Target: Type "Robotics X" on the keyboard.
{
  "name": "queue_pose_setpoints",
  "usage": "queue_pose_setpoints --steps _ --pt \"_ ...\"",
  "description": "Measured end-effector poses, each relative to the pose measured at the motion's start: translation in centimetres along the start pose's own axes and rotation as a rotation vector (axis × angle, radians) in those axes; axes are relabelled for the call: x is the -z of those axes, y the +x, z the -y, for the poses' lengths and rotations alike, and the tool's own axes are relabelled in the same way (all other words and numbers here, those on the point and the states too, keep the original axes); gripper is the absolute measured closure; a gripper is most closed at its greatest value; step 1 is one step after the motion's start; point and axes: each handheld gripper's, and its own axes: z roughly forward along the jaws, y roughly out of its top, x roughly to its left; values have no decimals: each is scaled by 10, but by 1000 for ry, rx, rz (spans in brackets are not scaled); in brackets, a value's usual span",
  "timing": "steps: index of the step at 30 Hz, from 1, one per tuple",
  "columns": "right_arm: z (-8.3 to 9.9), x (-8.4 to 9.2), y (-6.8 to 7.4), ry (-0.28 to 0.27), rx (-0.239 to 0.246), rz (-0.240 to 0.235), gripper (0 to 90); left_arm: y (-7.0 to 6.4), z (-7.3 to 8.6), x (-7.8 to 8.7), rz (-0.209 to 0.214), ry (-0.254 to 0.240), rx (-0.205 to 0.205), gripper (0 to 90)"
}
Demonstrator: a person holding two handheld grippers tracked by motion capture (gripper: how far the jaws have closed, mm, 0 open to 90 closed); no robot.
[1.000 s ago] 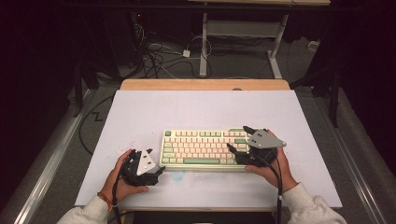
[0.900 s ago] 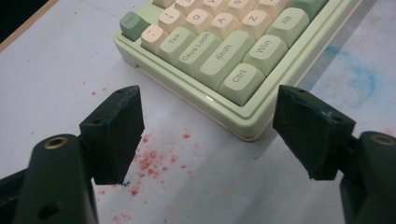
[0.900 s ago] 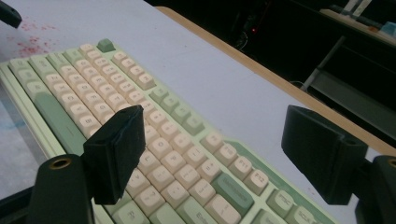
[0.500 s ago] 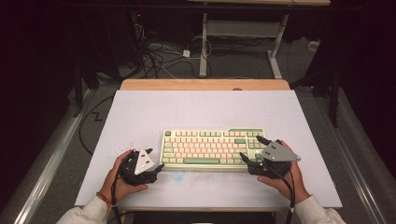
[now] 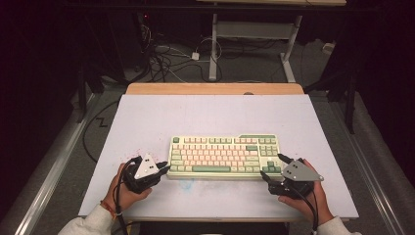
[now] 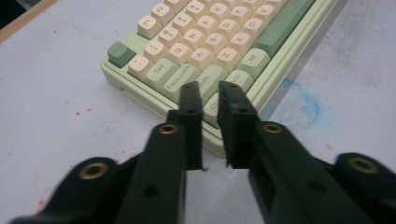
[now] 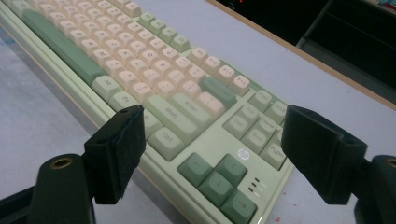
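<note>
Pale, paint-flecked table (image 5: 147,117) carries a cream-and-green keyboard (image 5: 220,154), which lies square to the near edge, a little nearer it than the far one. At the keyboard's near left corner the left gripper (image 6: 208,93) has just been closing; its jaws are now nearly together with nothing between them (only a thin slit remains), tips poised over the corner keys, probably to press or nudge. At the near right corner the right gripper (image 7: 212,144) stands wide, bracketing the arrow keys (image 7: 217,179) without touching, seemingly to clamp that end.
</note>
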Motion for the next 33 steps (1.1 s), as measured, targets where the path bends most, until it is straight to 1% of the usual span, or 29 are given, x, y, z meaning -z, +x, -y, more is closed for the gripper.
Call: queue_pose_setpoints --steps 1,3,4,6,8,11,14,16,17,19,21,22,24,25,28,32,33 --pt "1 1 0 1 -4 -5 223 0 -2 1 -9 -8 -15 840" --pt "3 2 1 9 0 -5 223 0 -5 2 8 -11 -3 872" --pt "4 2 1 14 5 -2 223 0 -6 2 4 -11 -4 873" --pt "5 3 2 18 10 3 224 0 -9 1 19 -8 -2 874" --pt "7 4 1 22 10 0 224 -1 -11 -1 20 3 -10 874" --pt "8 4 0 21 3 3 224 -1 -16 -5 30 13 -3 873" --pt "8 4 0 22 0 6 225 0 -24 -8 52 15 0 872" --pt "7 3 0 23 2 5 225 -1 -31 -11 78 7 -15 873" --pt "7 3 1 25 8 3 225 -2 -34 -12 76 3 -24 873" --pt "7 2 2 29 9 0 225 -2 -41 -16 93 -5 -28 873" --pt "7 1 3 31 16 -8 225 -4 -48 -22 98 -5 -41 874" --pt "7 1 3 32 18 -7 225 -4 -51 -25 111 1 -51 874" --pt "7 1 4 35 20 -9 225 -7 -58 -31 115 13 -76 874" --pt "8 1 4 36 21 -11 225 -8 -61 -34 127 18 -80 874" --pt "8 0 3 39 22 -12 225 -11 -67 -45 140 39 -101 873" --pt "9 -2 3 47 25 -16 225 -14 -71 -58 145 77 -120 873" --pt "9 -2 3 49 27 -17 225 -15 -72 -60 146 81 -118 874"
